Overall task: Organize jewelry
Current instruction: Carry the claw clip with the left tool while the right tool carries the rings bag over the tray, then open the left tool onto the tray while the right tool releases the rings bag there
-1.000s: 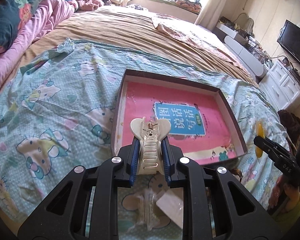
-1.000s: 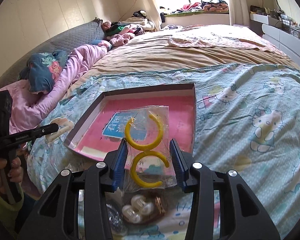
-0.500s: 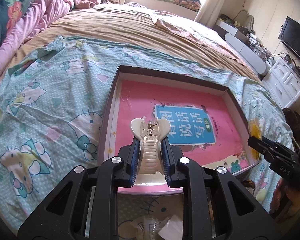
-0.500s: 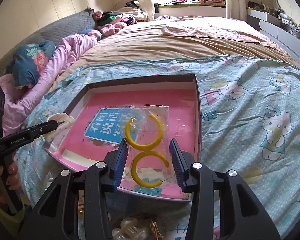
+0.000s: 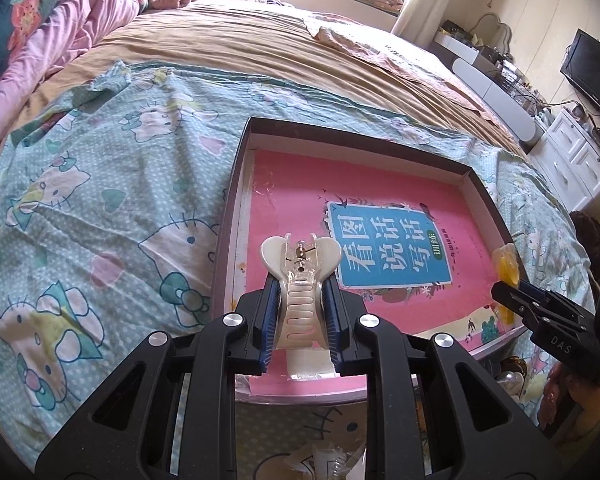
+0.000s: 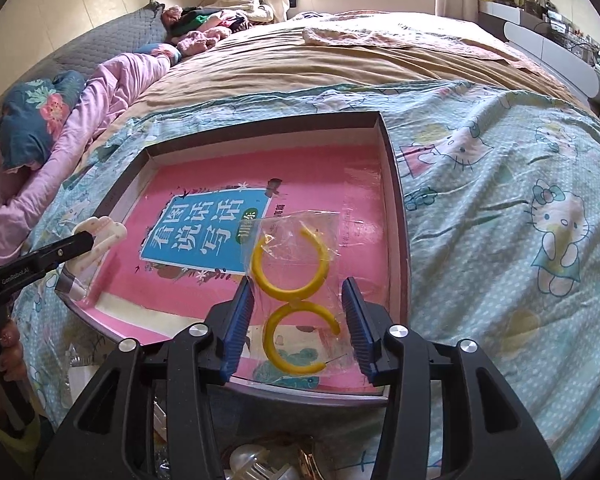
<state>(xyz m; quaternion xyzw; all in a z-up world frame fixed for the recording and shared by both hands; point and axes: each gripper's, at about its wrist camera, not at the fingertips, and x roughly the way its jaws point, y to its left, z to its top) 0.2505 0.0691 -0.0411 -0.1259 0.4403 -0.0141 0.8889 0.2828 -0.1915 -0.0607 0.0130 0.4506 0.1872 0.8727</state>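
A shallow dark-rimmed box (image 5: 236,184) with a pink book cover as its floor lies on the bed; it also shows in the right wrist view (image 6: 392,168). My left gripper (image 5: 300,312) is shut on a cream claw hair clip (image 5: 300,272), held over the box's near left corner. My right gripper (image 6: 298,320) is shut on a clear bag holding yellow hoop earrings (image 6: 288,264), over the box's near right part. The left gripper and clip appear at the left of the right wrist view (image 6: 96,240); the right gripper with the yellow bag appears in the left wrist view (image 5: 512,280).
The box rests on a teal Hello Kitty blanket (image 5: 100,208) over a tan bedspread (image 5: 240,44). Loose bagged jewelry and clips lie below the box's near edge (image 6: 260,460). Pink bedding (image 6: 112,92) is at the left, white drawers (image 5: 572,156) at the right.
Both grippers have moved forward with their loads, from in front of the box to over its near edge. The box now looms larger in both views.
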